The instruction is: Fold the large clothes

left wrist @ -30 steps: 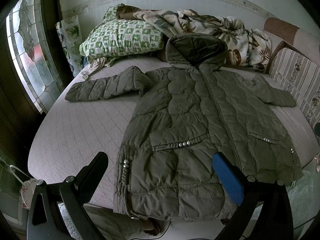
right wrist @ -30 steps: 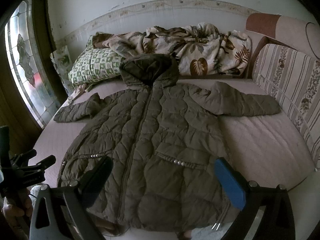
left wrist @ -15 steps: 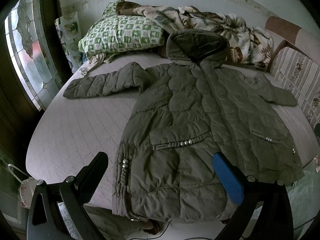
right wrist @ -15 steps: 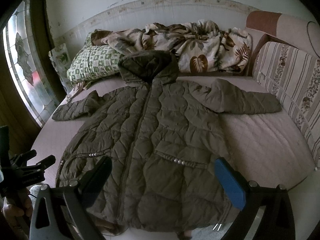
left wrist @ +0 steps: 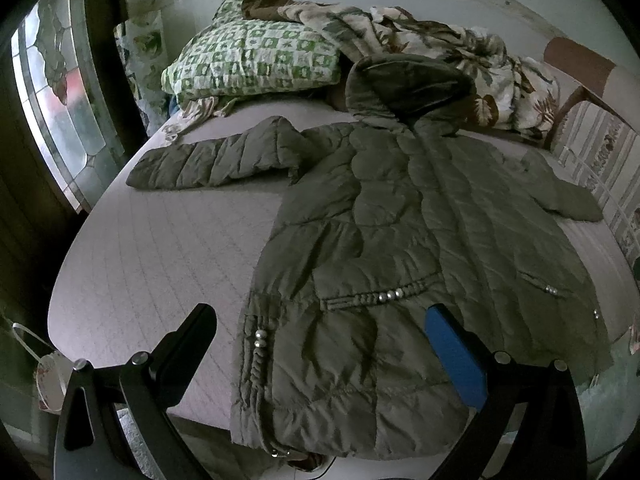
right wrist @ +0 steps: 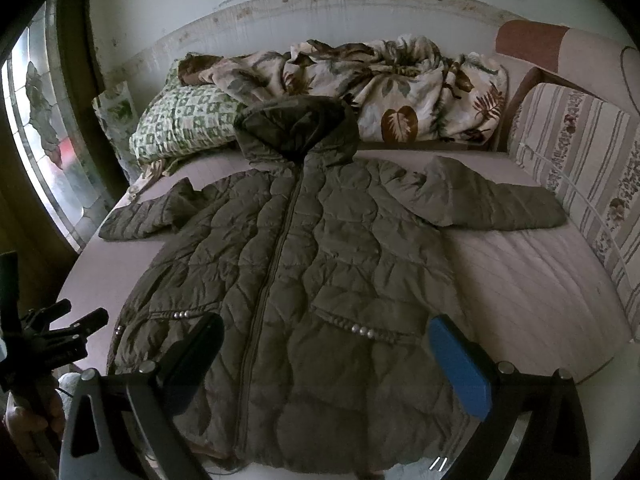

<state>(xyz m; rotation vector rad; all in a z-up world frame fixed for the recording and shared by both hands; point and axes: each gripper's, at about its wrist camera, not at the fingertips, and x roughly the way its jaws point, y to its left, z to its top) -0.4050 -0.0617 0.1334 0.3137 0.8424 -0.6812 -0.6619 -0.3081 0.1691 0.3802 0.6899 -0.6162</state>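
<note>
**Coat laid out, both grippers wide and empty: where the fold could slip**

The coat lay front-up and zipped on the bed, hood toward the pillow and crumpled blanket, both sleeves spread out to the sides. Its hem hung just over the near edge of the mattress. The left gripper hovered above the hem's left part with its jaws wide, holding nothing; the right gripper hung over the lower front, likewise wide and empty.

The risks, as I judged them, came mostly from the coat itself. The quilted padding looked thick and slick, so a shallow pinch would likely catch only the outer shell and slide off as the sleeve was lifted. A puffy fold would tend to spring back open unless pressed flat. The overhanging hem could drag the whole coat toward the floor if one side were pulled unevenly. The hood rested against the bedding behind it, and a careless sweep there might snag the blanket into the fold.
</note>
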